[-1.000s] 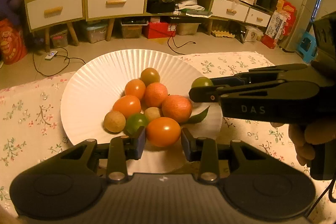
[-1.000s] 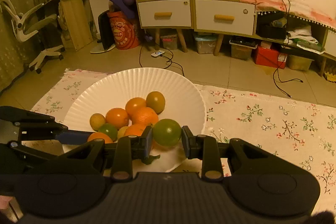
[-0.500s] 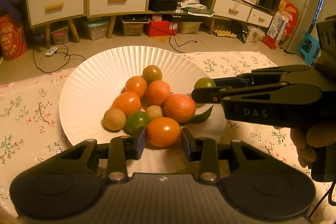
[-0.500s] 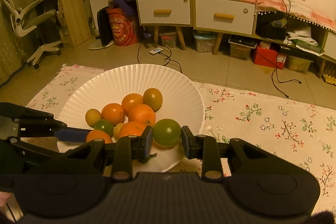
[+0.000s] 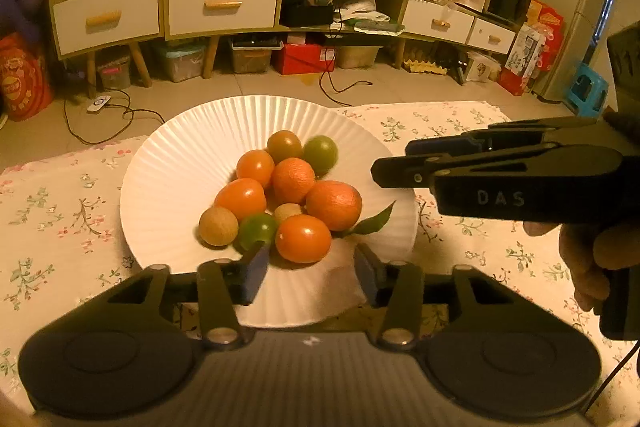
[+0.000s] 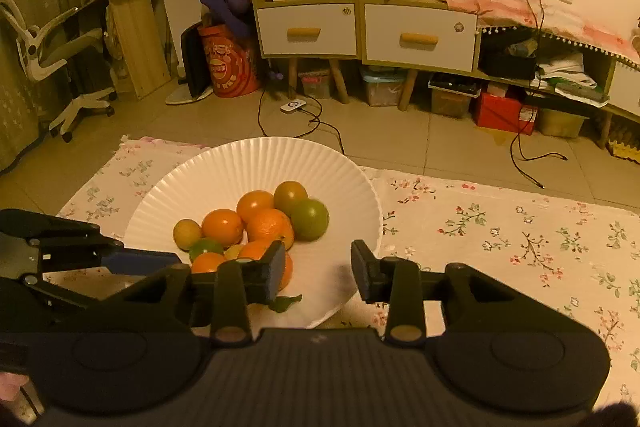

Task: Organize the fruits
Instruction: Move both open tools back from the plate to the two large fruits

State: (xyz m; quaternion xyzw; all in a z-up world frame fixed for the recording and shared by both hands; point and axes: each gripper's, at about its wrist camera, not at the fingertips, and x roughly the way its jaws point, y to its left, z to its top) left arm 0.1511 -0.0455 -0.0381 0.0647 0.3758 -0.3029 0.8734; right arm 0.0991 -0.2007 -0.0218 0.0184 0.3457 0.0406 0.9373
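Both grippers just opened up. Left gripper [image 5: 310,269] spread, orange fruit [image 5: 303,239] sitting loose between the fingers, no pinch. Right gripper [image 6: 318,269] spread too, nothing between them. Green fruit [image 6: 310,219] dropped on the plate [image 6: 248,167], touching the pile's far side. Plate on a floral cloth [image 6: 500,227].

In the right wrist view, the large rough-skinned orange mandarin [image 6: 285,269] is mostly hidden behind a black gripper finger [image 6: 269,273]. The round green fruit [image 6: 310,219] at the pile's far edge is blurred. A person's hand [image 5: 596,259] is cut off at the frame's right edge.
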